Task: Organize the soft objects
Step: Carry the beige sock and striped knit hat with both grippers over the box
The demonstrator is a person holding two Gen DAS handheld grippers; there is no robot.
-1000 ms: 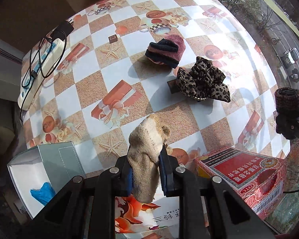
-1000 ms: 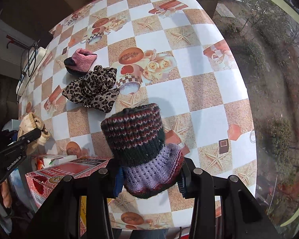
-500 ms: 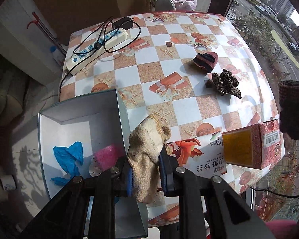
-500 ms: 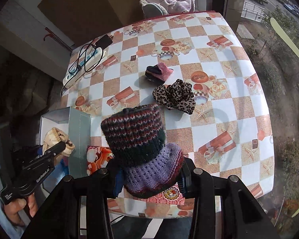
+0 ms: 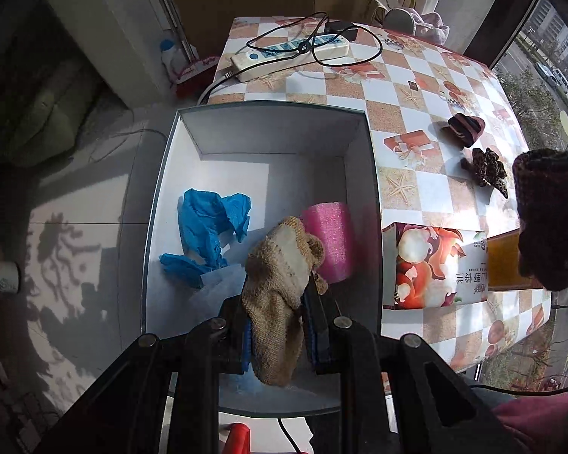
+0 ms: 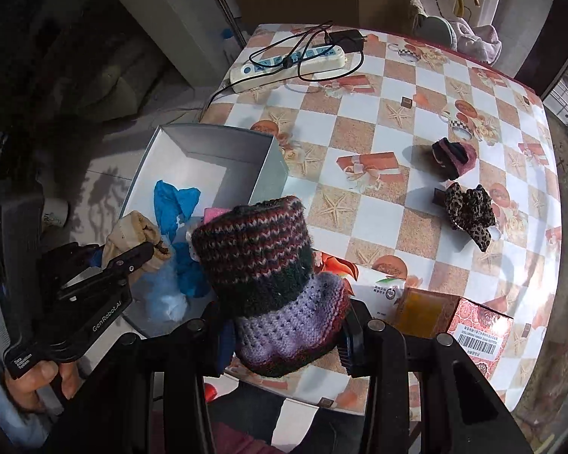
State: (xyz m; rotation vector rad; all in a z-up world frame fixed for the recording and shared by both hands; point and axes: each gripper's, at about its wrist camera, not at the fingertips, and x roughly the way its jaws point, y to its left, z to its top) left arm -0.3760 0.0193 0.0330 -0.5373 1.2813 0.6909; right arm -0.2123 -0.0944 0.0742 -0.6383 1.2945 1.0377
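Observation:
My left gripper (image 5: 280,297) is shut on a beige knitted sock (image 5: 284,265) and hangs over the open grey box (image 5: 359,189) at the table's left edge. Inside the box lie a crumpled blue glove (image 5: 208,223) and a pink sponge (image 5: 331,234). In the right wrist view my right gripper (image 6: 284,336) is shut on a striped knitted hat (image 6: 261,249), held above the table's near edge, just right of the box (image 6: 269,174). The left gripper (image 6: 132,257) with the sock (image 6: 132,230) shows there too. A pink-and-black sock (image 6: 454,153) and a leopard scrunchie (image 6: 469,212) lie on the table.
A white power strip (image 6: 287,64) with black cables lies at the table's far left. A printed carton (image 5: 435,265) and a red box (image 6: 481,329) stand near the front edge. The chequered tablecloth (image 6: 359,132) covers the table. A person's hand (image 6: 38,378) grips the left tool.
Both grippers have swung left from over the table toward the grey box, each still holding its item. The left one now hangs over the box interior.

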